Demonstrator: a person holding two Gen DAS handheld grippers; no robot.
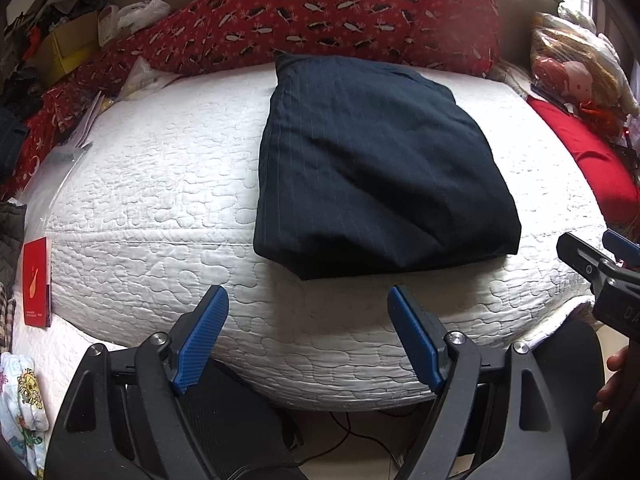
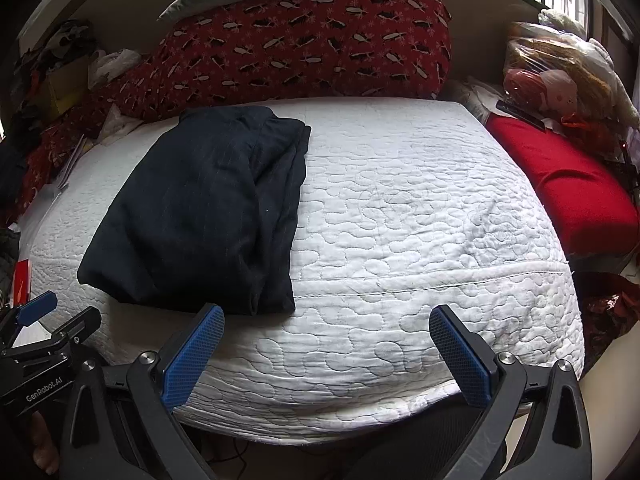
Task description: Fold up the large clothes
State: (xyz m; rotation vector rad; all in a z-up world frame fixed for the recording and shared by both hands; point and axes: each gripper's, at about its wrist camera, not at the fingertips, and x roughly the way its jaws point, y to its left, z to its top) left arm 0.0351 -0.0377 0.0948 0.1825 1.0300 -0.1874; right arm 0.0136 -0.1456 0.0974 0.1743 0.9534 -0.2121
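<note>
A dark navy pinstriped garment (image 1: 372, 164) lies folded into a compact rectangle on the white quilted mattress (image 1: 160, 200). It also shows in the right wrist view (image 2: 208, 208), left of centre. My left gripper (image 1: 308, 304) is open and empty, hovering just in front of the garment's near edge. My right gripper (image 2: 326, 322) is open and empty, over the mattress front edge to the right of the garment. The right gripper also appears at the right edge of the left wrist view (image 1: 600, 264). The left gripper appears at the lower left of the right wrist view (image 2: 52, 320).
A red patterned pillow (image 1: 340, 12) lies along the back of the mattress. A plain red cushion (image 2: 560, 188) sits at the right. Bags and clutter (image 2: 560, 68) pile at the back right, boxes and clothes (image 1: 60, 40) at the back left. A red booklet (image 1: 38, 280) lies at the mattress's left edge.
</note>
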